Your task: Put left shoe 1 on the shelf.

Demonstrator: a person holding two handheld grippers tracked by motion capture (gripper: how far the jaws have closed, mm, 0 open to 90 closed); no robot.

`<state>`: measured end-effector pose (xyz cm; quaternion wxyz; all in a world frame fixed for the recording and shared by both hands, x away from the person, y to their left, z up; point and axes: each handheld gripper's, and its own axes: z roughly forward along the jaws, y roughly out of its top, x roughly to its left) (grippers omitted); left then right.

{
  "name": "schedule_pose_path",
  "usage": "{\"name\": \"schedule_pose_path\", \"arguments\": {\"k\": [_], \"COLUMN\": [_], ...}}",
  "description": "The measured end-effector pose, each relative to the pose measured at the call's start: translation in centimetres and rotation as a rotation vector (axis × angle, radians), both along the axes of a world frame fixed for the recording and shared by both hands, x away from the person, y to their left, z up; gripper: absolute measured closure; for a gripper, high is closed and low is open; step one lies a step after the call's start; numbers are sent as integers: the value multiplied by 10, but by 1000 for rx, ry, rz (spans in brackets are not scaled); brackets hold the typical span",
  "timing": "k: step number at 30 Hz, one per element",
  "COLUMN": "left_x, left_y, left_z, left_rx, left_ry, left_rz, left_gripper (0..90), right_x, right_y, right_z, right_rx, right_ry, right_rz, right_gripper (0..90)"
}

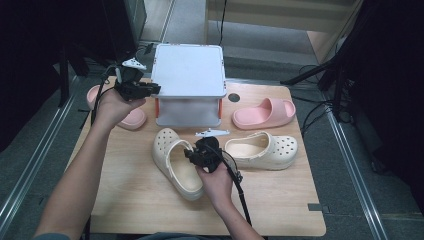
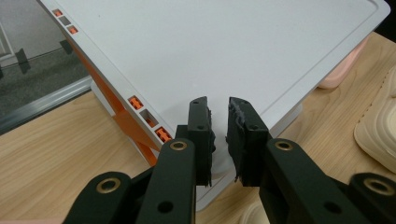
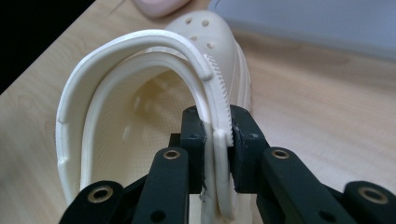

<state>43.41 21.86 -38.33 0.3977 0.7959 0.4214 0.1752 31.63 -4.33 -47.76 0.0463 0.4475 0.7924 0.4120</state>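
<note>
A cream clog [image 1: 175, 167] lies on the wooden table [image 1: 130, 200], left of centre. My right gripper [image 1: 190, 151] is shut on its heel strap [image 3: 219, 140], which stands pinched between the pads [image 3: 192, 135] in the right gripper view. Its mate, a second cream clog [image 1: 262, 150], lies just to the right. My left gripper [image 1: 152, 89] is held up at the left front corner of the white box lid [image 1: 189, 70]. In the left gripper view its jaws [image 2: 218, 105] stand close together over that corner of the lid [image 2: 210, 46].
The white box with orange side fittings [image 2: 135, 135] stands at the table's back middle. One pink slide [image 1: 265, 112] lies right of it, another pink slide [image 1: 131, 119] left of it under my left hand. Black stands and cables flank the table.
</note>
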Motion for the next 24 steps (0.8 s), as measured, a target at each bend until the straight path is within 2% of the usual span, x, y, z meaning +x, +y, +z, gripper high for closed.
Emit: {"name": "schedule_pose_path", "arguments": {"k": [8,14,18,24], "left_x": [0,0,0,0], "left_y": [0,1,1,1], "left_z": [-1,-1,-2,-2], "left_rx": [3,1,-3,-5], "left_ry": [-9,-15,-17,-16], "left_rz": [-5,-7,-8,-9], "left_gripper": [790,790,790,790], "right_x": [29,56,72,90], "right_y": [8,16,20,24], "right_z": [20,31,29,14], "right_rx": [7,9,-10,-31], "right_ry": [-51,-89,-98,-90], "right_rz": [-25,-69,-119,-208], "right_gripper": [792,793,793,791]}}
